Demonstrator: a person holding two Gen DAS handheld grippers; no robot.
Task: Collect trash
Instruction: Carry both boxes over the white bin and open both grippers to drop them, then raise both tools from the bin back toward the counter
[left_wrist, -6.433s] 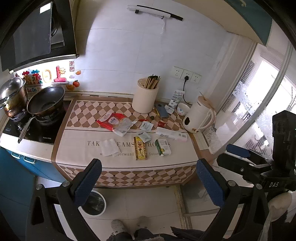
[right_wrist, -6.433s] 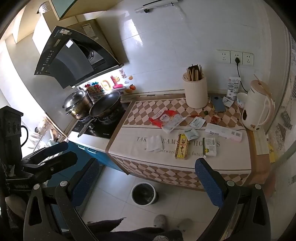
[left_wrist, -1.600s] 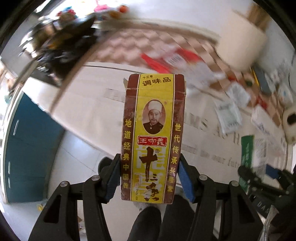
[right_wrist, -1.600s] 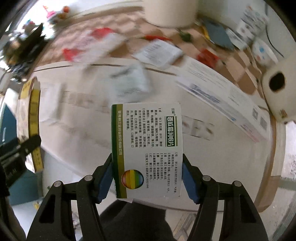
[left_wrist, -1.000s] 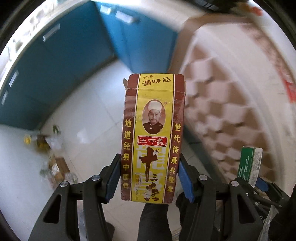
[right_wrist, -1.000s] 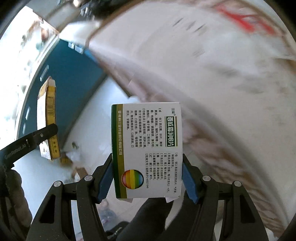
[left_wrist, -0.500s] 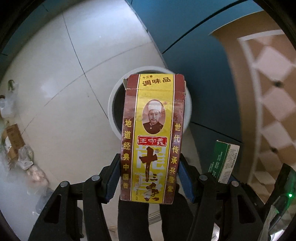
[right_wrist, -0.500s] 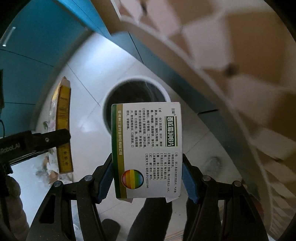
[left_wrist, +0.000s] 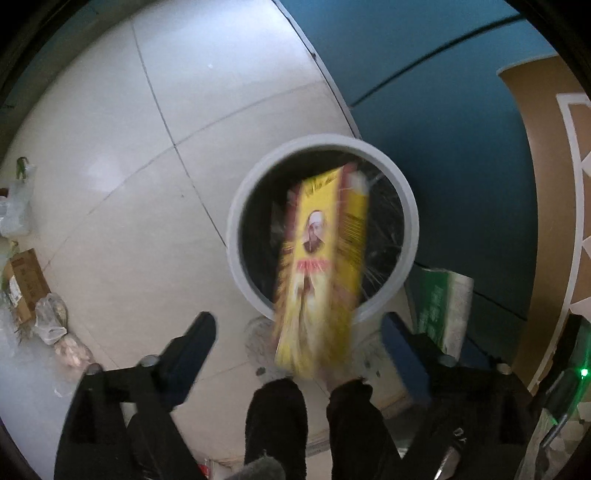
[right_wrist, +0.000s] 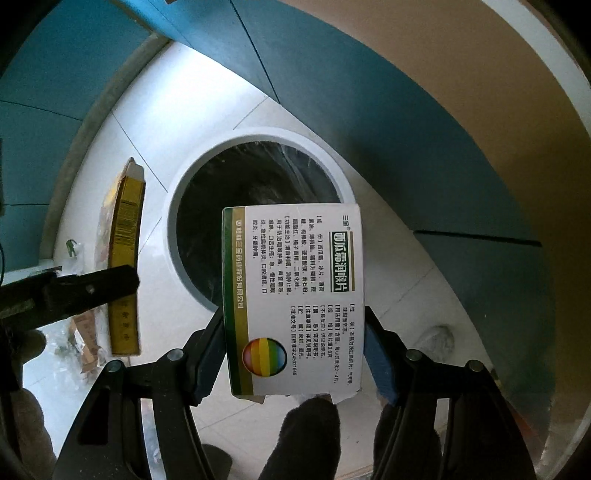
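Trash is going into the white bin (left_wrist: 240, 221) on the floor (left_wrist: 110, 147), which both tools hang above so that anything let go falls straight in. One yellow seasoning box (left_wrist: 321, 258) shows motion-blurred over the bin's dark, bag-lined mouth, between the spread blue pads (left_wrist: 199, 332) of the left tool (left_wrist: 295, 332); those pads stand well apart from the box and touch nothing, so the left tool is released and the box looks to be in free fall, its far end already over the opening. One white-and-green medicine box (right_wrist: 295, 295) sits clenched in the right tool (right_wrist: 295, 332), pads pressed against its two long edges, held over the near rim of the bin (right_wrist: 173, 206), probably waiting its turn so the two boxes do not collide. In the right wrist view the yellow box appears edge-on to the left, beside the left tool's dark finger. Count: one bin, two boxes, two tools, one of them grasping. Off to the side on the floor lie one small cardboard carton (left_wrist: 22, 284) and a few plastic bags (left_wrist: 51, 321), whose contents are unclear. Blue cabinet fronts (left_wrist: 424, 74) stand just behind the bin.
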